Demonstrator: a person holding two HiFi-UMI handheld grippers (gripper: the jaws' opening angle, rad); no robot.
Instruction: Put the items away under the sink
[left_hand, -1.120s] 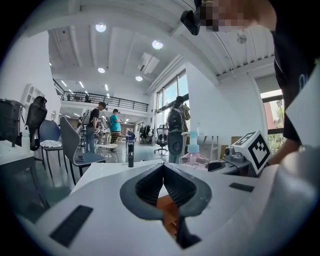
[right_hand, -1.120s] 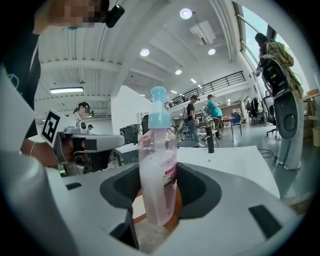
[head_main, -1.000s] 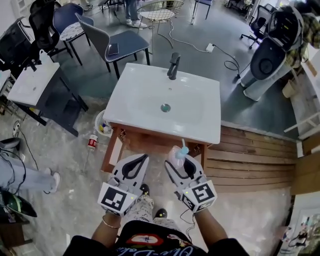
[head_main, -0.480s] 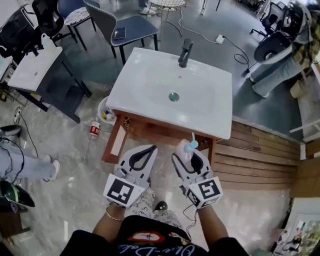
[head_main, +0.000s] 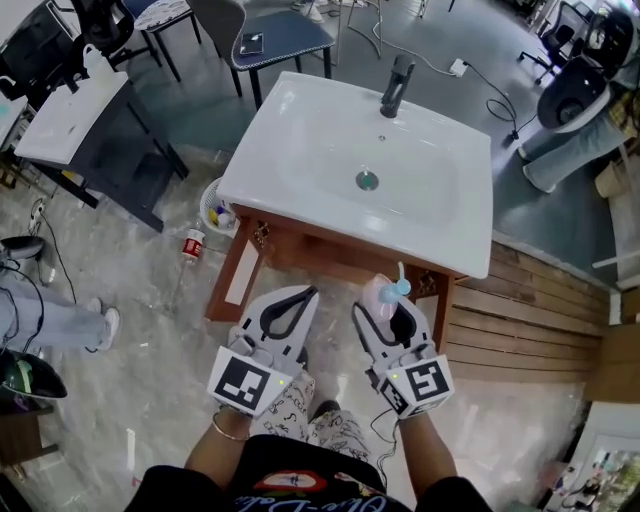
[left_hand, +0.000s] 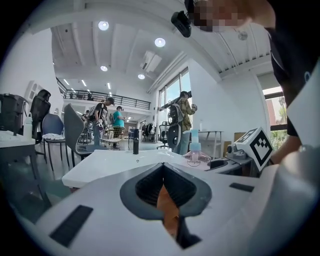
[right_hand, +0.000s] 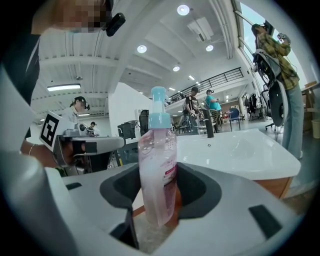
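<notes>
Right gripper (head_main: 388, 308) is clamped on a pink pump bottle (head_main: 381, 294): its jaws stand wide apart with the bottle's body pressed between them, upright, pale blue pump head on top. Left gripper (head_main: 291, 304) is closed tip to tip and carries nothing; its own view shows only the dark gap behind the meeting jaws.

Location of the item: the bottle is held in the air in front of the wooden vanity frame (head_main: 300, 256), just short of its front edge and well above the floor. The white sink (head_main: 290, 130) on top is bare, with only the black faucet (head_main: 396, 74) at its far rim.

Progress, as judged: early. The bottle is not yet under the sink; lowering it, passing it in below the frame and releasing it all remain. The space beneath is hidden from every view, so what is already stored there cannot be told.

Writing: in the left gripper view the bottle's label reads "softymo" (left_hand: 194, 161). Red print on the label in the right gripper view is too blurred to read. A red container (head_main: 192, 243) on the floor to the left bears a label, illegible.
</notes>
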